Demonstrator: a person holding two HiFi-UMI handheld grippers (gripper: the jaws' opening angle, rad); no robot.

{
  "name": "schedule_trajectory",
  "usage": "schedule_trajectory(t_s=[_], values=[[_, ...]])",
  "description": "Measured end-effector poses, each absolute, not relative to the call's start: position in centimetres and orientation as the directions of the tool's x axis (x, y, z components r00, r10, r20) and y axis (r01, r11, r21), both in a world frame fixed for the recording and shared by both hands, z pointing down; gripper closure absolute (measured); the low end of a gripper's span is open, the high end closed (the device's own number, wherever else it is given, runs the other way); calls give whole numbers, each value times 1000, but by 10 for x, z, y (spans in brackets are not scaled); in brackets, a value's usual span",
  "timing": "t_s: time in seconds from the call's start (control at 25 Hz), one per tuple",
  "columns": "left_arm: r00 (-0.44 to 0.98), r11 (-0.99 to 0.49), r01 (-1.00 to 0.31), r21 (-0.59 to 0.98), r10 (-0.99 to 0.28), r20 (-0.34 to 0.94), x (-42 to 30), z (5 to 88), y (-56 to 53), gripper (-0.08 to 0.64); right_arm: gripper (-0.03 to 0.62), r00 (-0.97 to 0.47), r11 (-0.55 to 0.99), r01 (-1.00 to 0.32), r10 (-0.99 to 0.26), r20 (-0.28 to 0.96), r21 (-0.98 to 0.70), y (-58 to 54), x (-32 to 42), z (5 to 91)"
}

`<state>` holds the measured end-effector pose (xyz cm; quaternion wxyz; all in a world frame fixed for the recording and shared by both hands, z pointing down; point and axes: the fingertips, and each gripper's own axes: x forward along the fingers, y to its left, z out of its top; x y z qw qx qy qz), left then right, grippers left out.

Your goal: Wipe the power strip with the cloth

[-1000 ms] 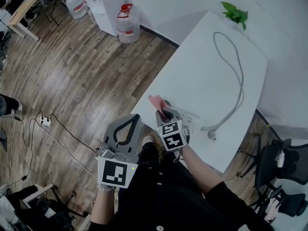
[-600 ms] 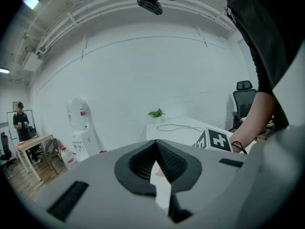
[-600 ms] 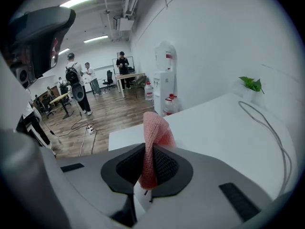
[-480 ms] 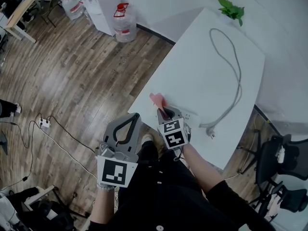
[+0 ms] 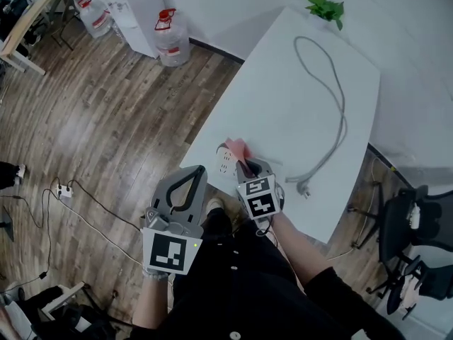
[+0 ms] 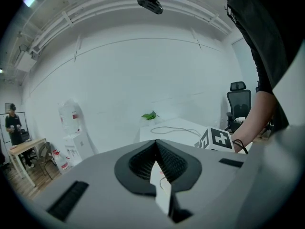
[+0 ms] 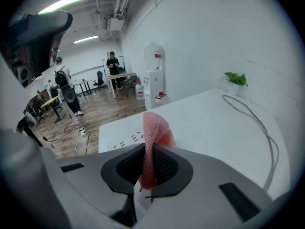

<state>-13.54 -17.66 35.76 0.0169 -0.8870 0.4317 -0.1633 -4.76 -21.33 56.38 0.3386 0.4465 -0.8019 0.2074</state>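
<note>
The white power strip lies near the front left corner of the white table. My right gripper is shut on the pink cloth, which rests over the strip's middle. In the right gripper view the cloth stands folded up between the jaws, with the strip's sockets just to its left. My left gripper hangs shut and empty over the wooden floor, left of the table. The strip's grey cable loops across the table to a loose plug.
A small green plant stands at the table's far corner. Water bottles and a white cabinet stand by the wall. Another power strip with cables lies on the floor. Black office chairs are at the right. People stand in the distance.
My right gripper has slid the cloth a little to the right along the strip, so the strip's left end now shows beside it. The left gripper has kept still.
</note>
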Motion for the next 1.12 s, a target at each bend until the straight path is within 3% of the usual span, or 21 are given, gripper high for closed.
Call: schedule_trajectory(t_s=[1.12], values=[[693, -736, -652, -181, -675, 251, -66, 351, -175, 549, 537, -208, 300, -954, -630, 748, -11, -178, 66, 567]])
